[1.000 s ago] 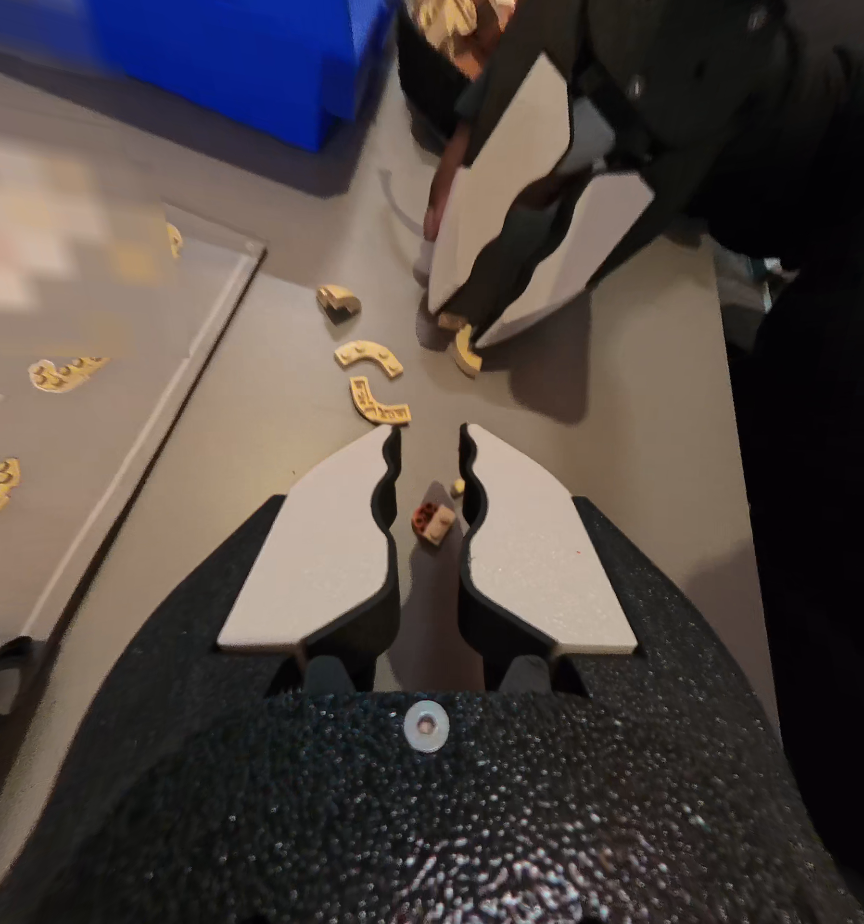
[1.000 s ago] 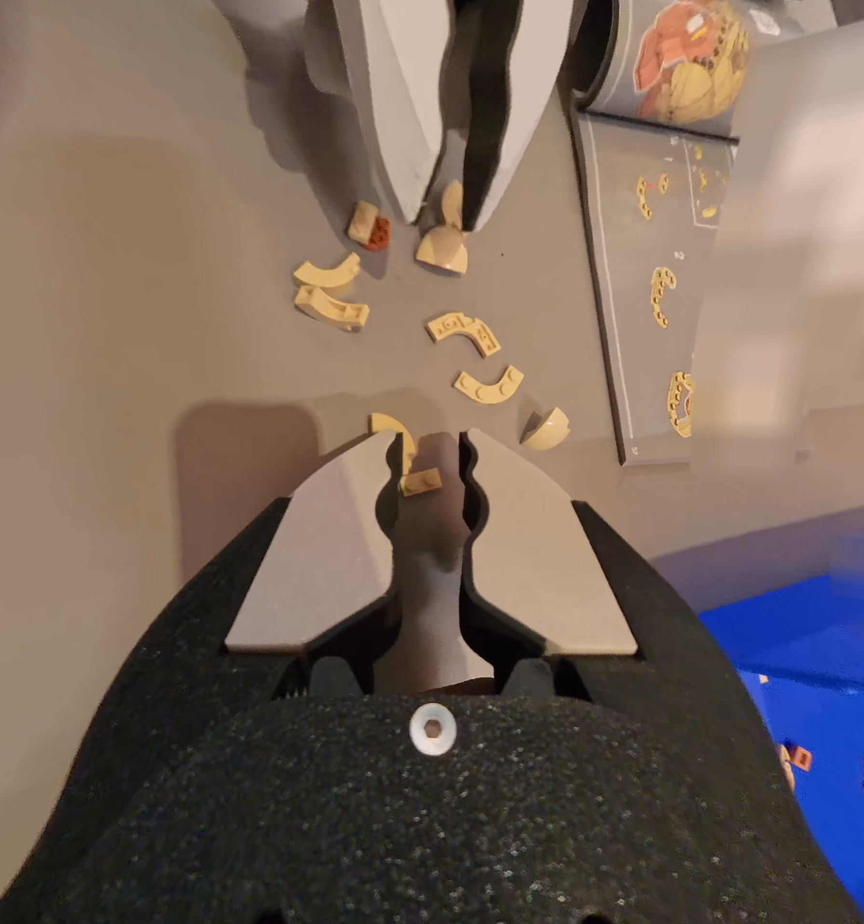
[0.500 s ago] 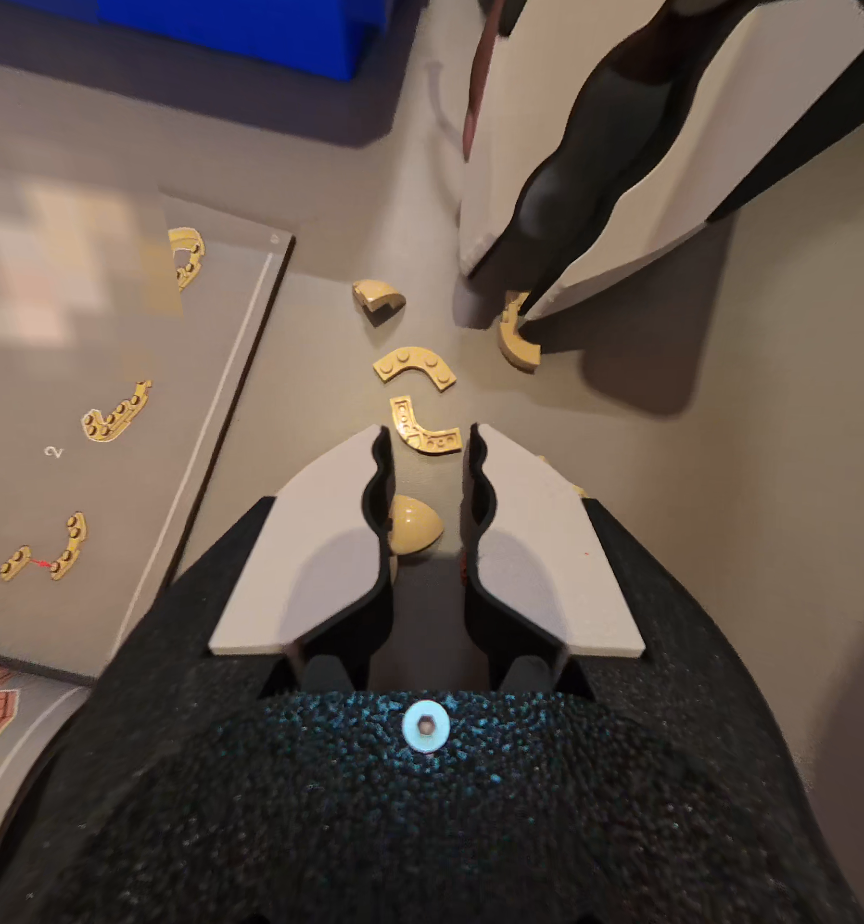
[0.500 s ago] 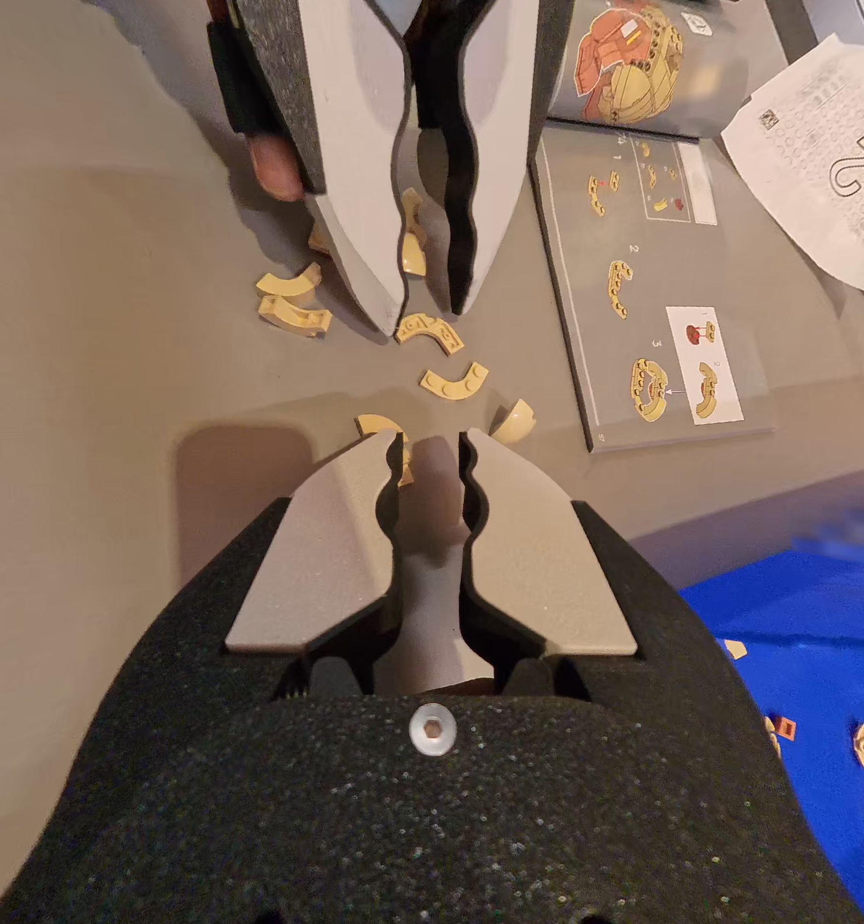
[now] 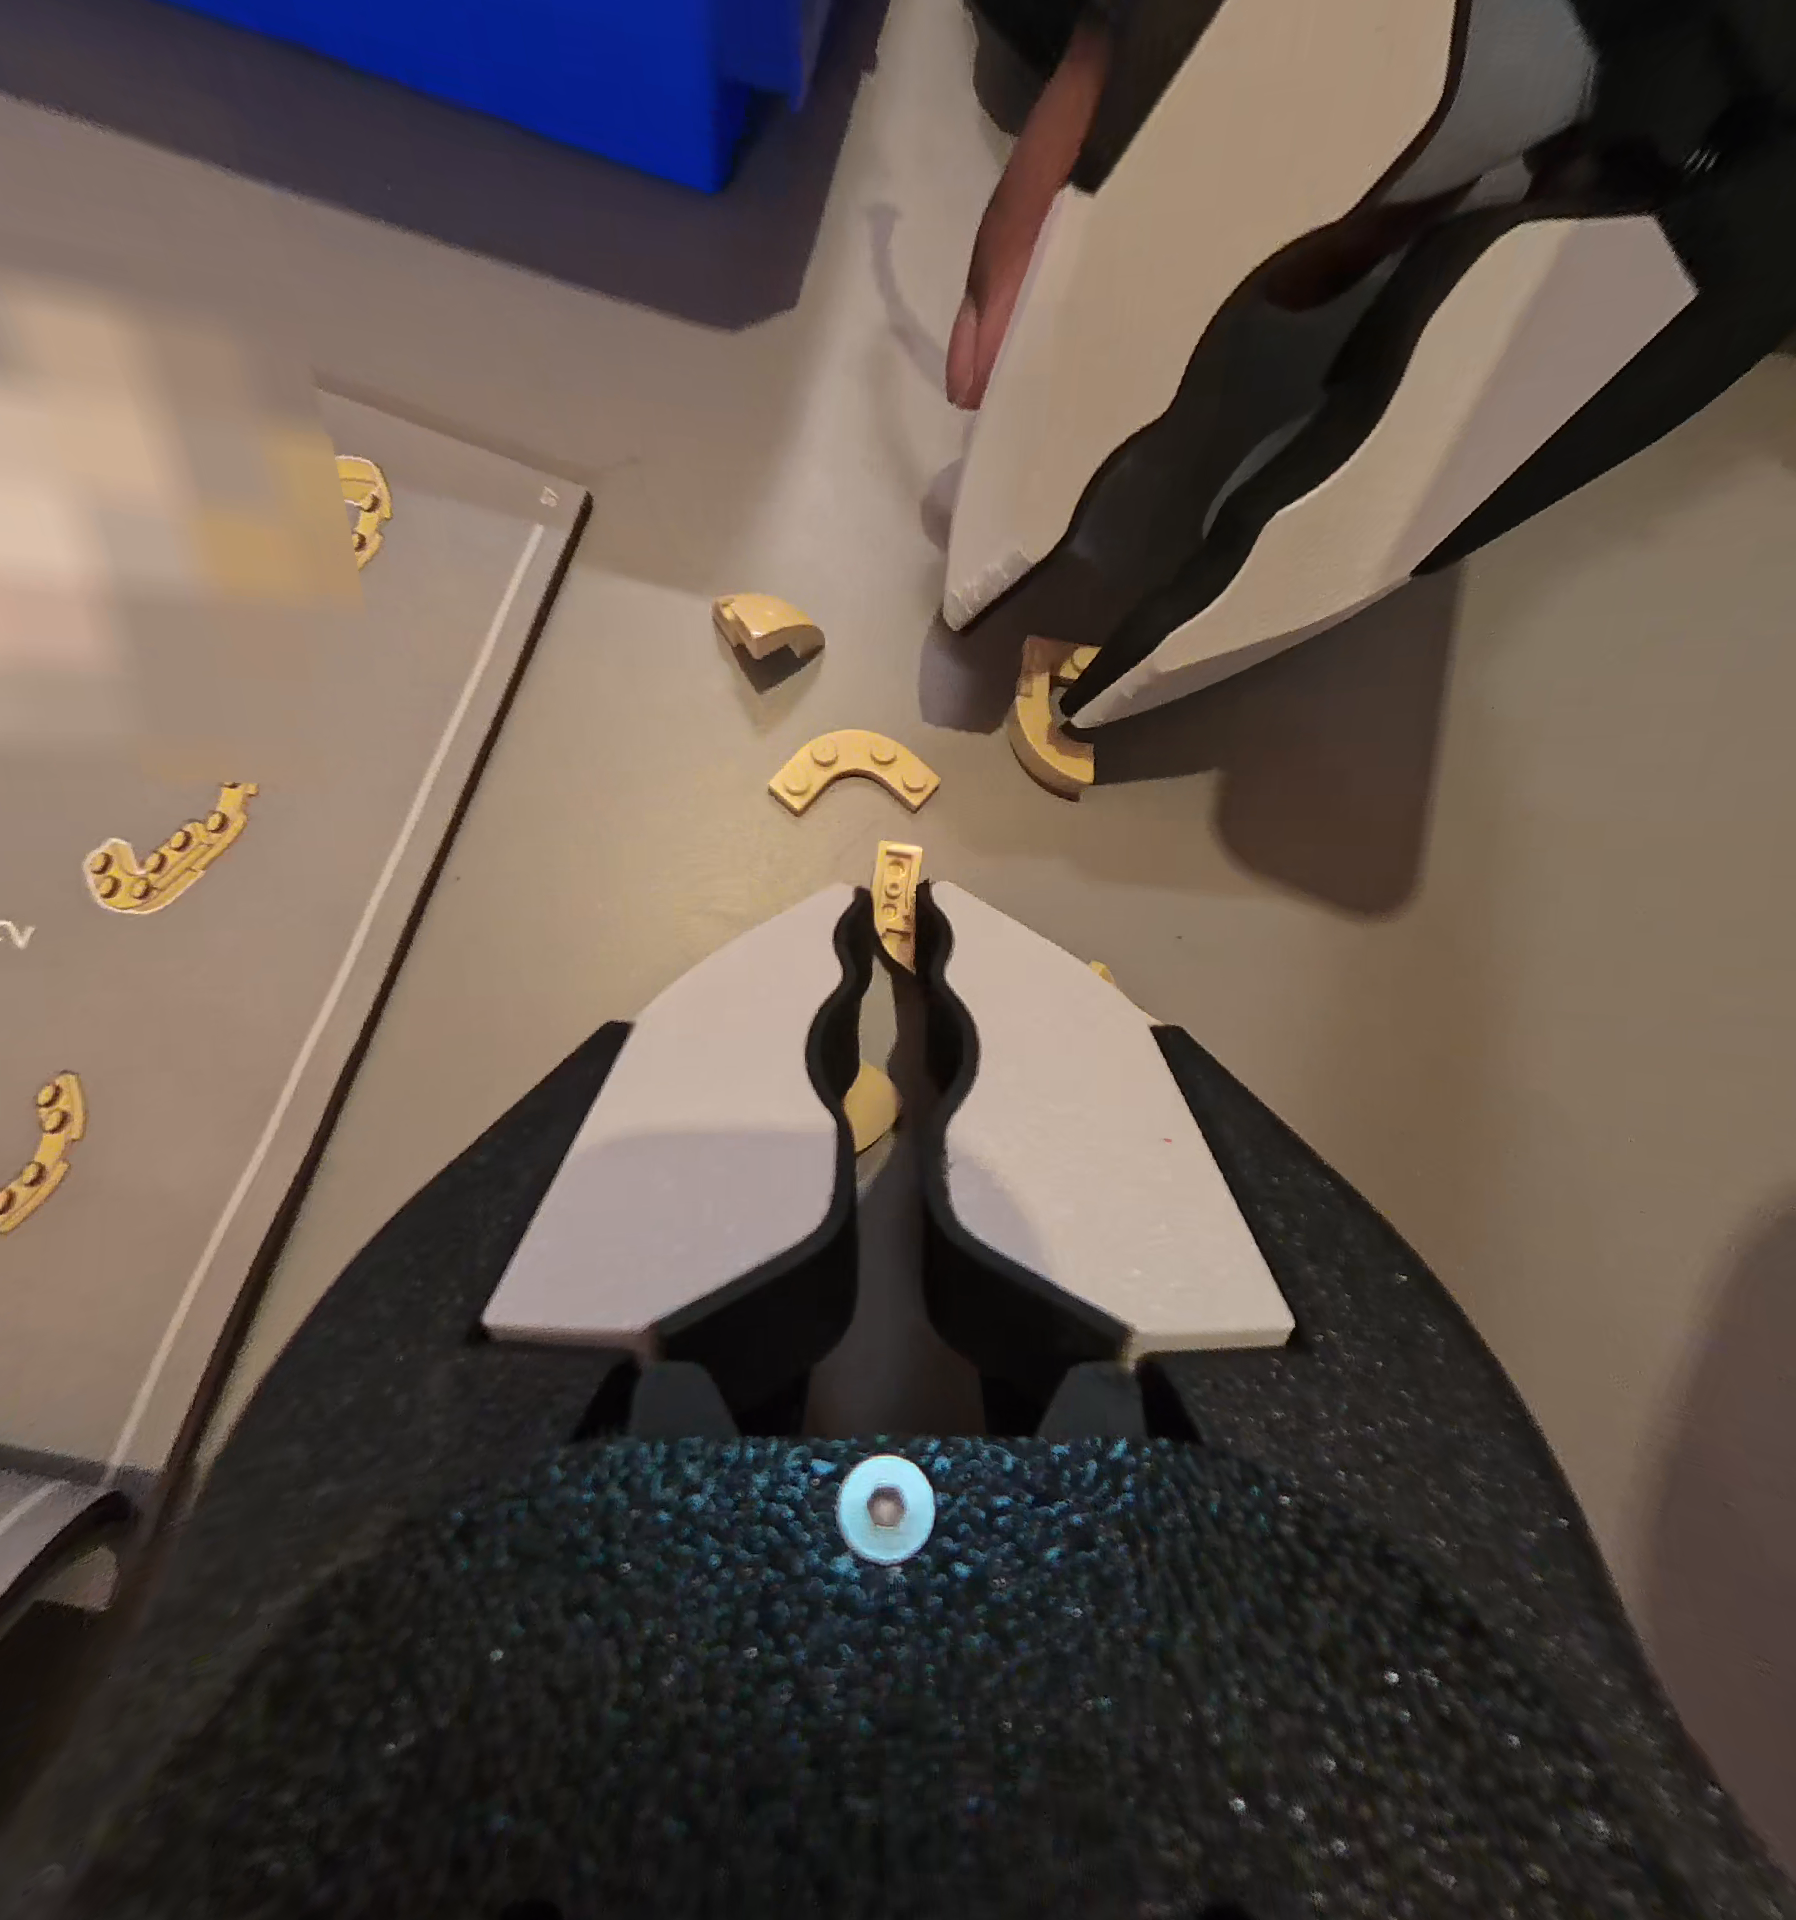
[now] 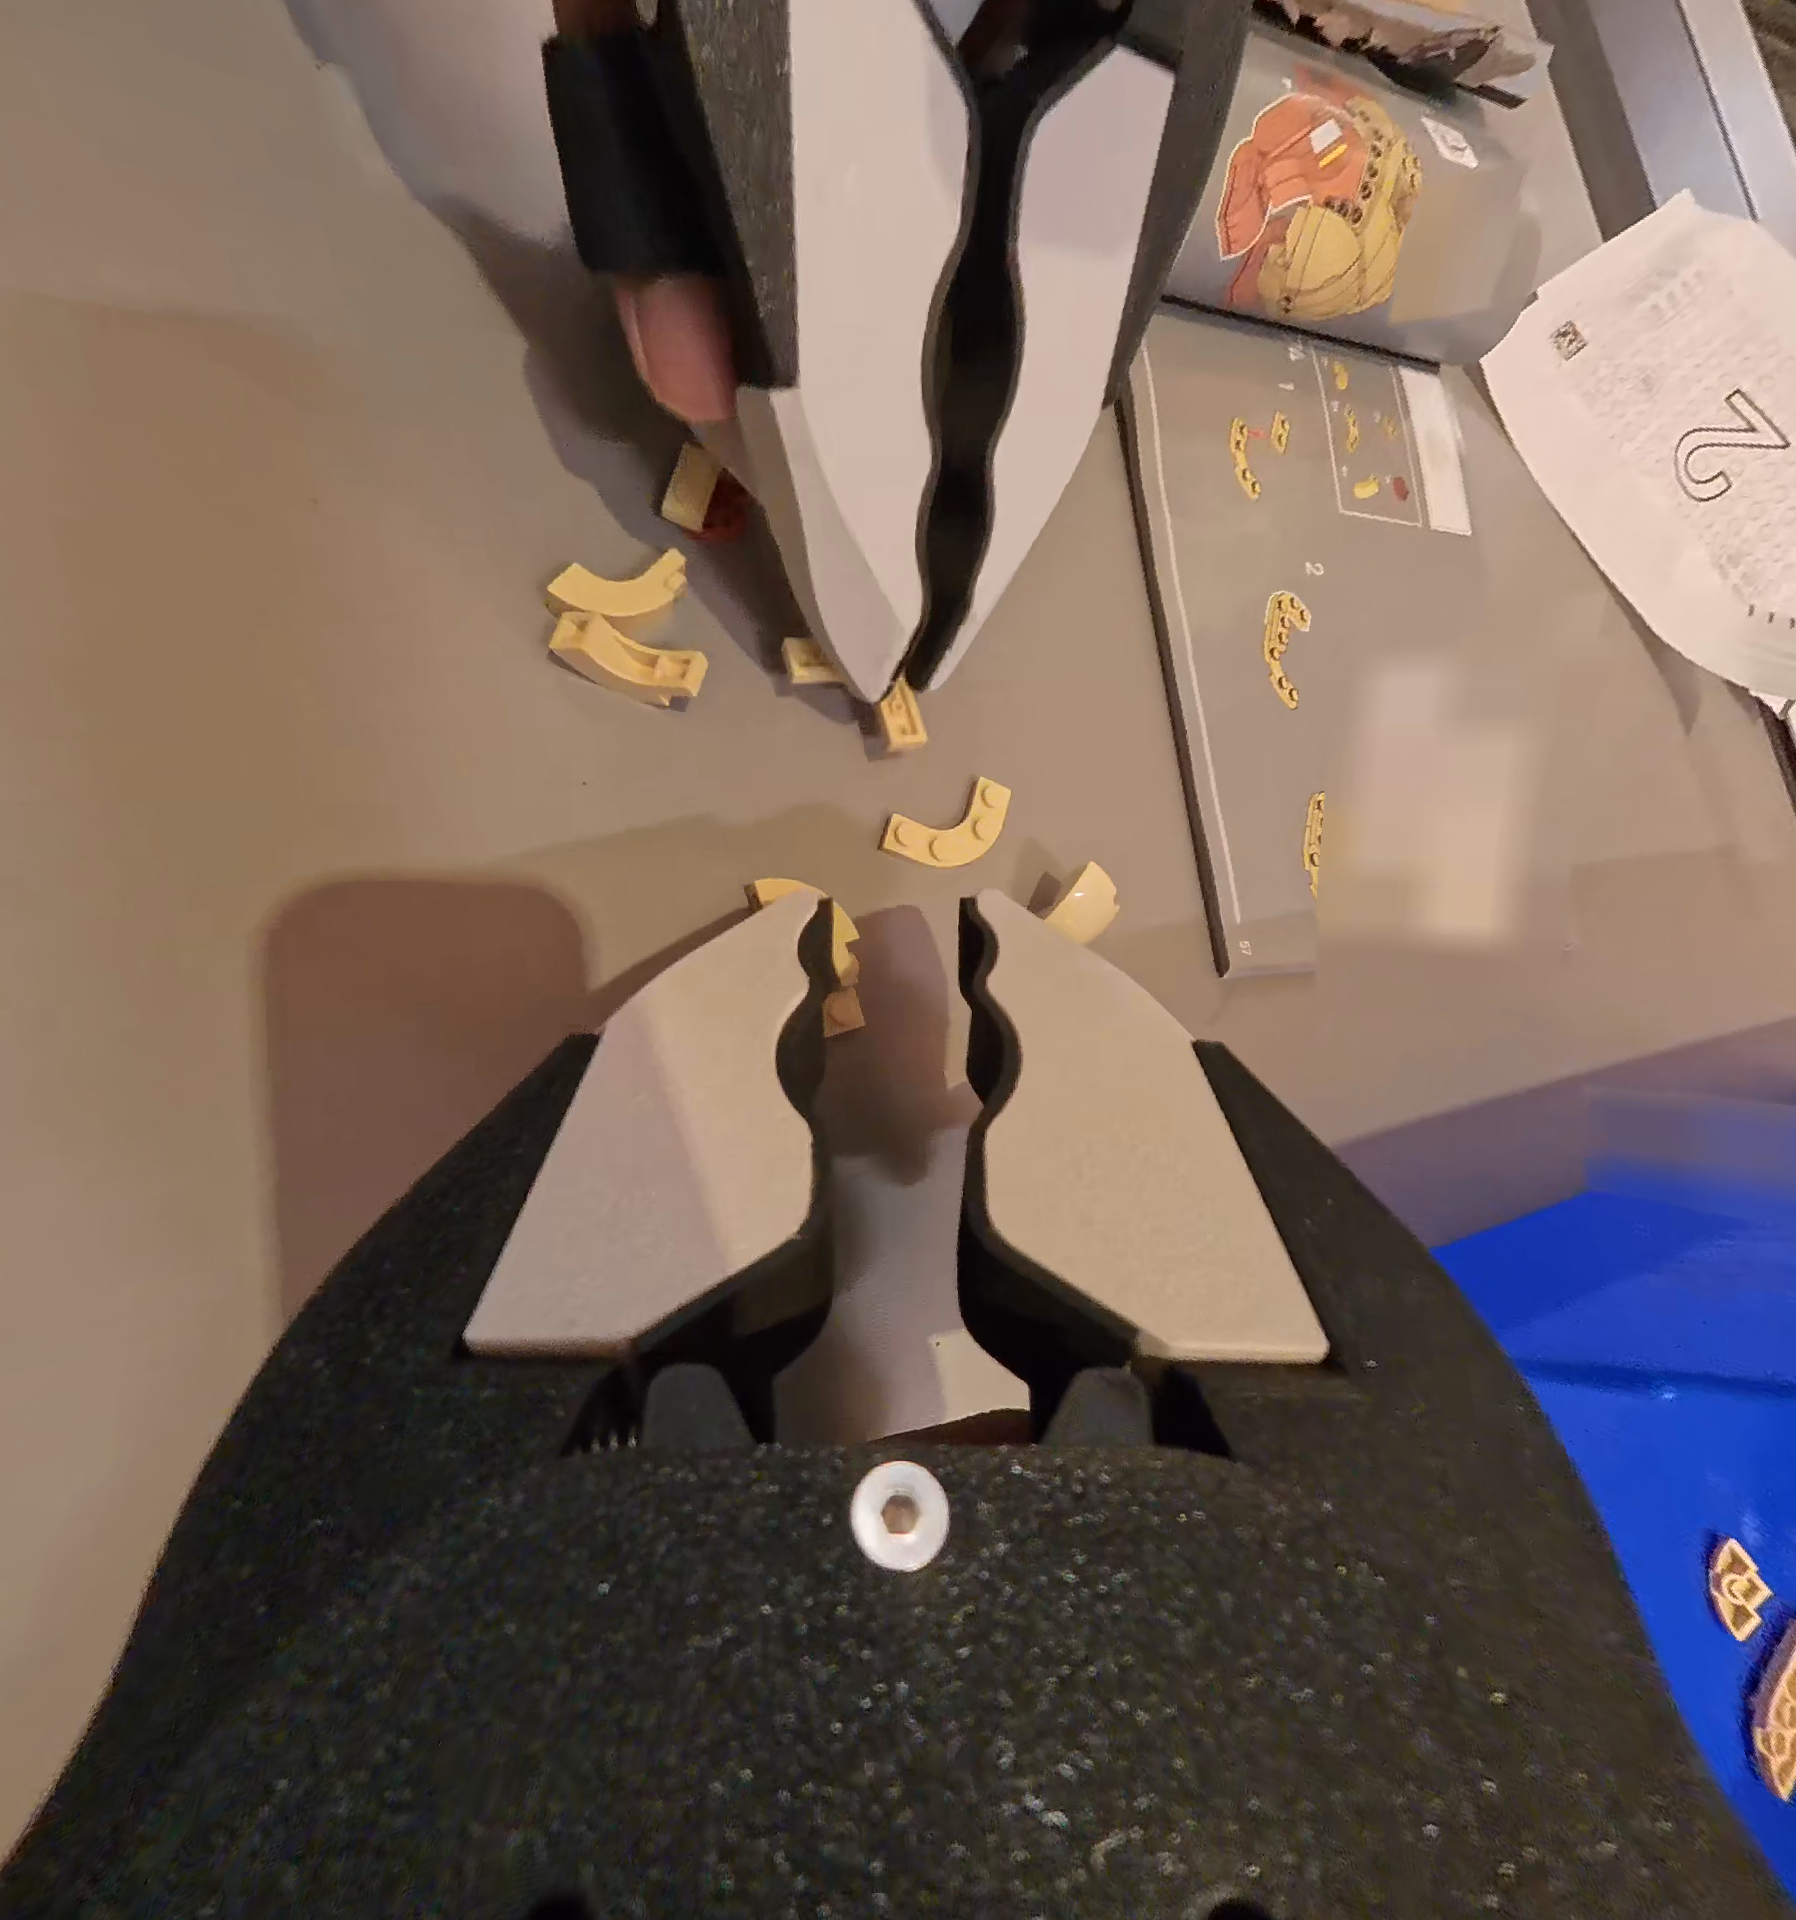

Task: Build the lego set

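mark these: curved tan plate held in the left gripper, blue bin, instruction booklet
curved tan plate [image 5: 896, 896], left wrist view, on its studded face just ahead of the fingertips.
blue bin [image 5: 561, 73], left wrist view, on its side wall.
instruction booklet [image 6: 1393, 665], right wrist view, on the open grey page.

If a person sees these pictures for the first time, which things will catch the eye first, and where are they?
First, the left gripper, low in the middle of its view, pinching a tan curved plate on edge between its fingertips. Just beyond, the right gripper stands open, one fingertip touching a tan arch piece on the grey table. An open instruction booklet and a blue bin frame the scattered tan pieces.
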A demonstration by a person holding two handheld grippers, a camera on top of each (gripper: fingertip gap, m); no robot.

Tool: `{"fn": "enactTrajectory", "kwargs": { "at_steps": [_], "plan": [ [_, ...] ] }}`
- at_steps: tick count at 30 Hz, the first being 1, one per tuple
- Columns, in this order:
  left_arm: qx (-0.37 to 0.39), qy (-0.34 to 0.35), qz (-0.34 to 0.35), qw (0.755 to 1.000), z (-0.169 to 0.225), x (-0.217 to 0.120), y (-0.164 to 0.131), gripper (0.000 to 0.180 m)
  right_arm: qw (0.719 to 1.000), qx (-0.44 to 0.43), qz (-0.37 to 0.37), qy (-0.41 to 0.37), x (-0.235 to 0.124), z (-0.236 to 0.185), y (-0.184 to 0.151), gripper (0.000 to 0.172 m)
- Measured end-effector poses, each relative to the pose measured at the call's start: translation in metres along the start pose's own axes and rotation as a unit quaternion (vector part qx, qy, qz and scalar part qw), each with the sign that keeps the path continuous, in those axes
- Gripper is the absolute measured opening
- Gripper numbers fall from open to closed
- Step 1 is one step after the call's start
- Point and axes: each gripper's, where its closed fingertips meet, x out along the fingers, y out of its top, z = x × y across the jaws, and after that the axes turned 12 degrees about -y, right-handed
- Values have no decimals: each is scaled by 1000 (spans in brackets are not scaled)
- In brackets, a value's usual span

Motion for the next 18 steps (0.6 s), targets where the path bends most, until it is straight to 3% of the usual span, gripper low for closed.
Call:
{"fn": "enactTrajectory", "kwargs": {
  "at_steps": [10, 13, 16, 18],
  "plan": [
    [-38, -62, 114, 991, 9, -13, 25, 0, 999, 28, 42, -22, 0, 8, 16, 23],
    [-20, -15, 75, 997, -1, -12, 16, 0, 999, 13, 34, -26, 3, 7, 12, 23],
    [4, -24, 26, 999, 9, -3, 7, 14, 999, 10, 31, -24, 3, 6, 11, 23],
    [18, 16, -4, 1000, 2, 3, 2, 20, 999, 11, 32, -23, 3, 5, 11, 23]
  ]
}}
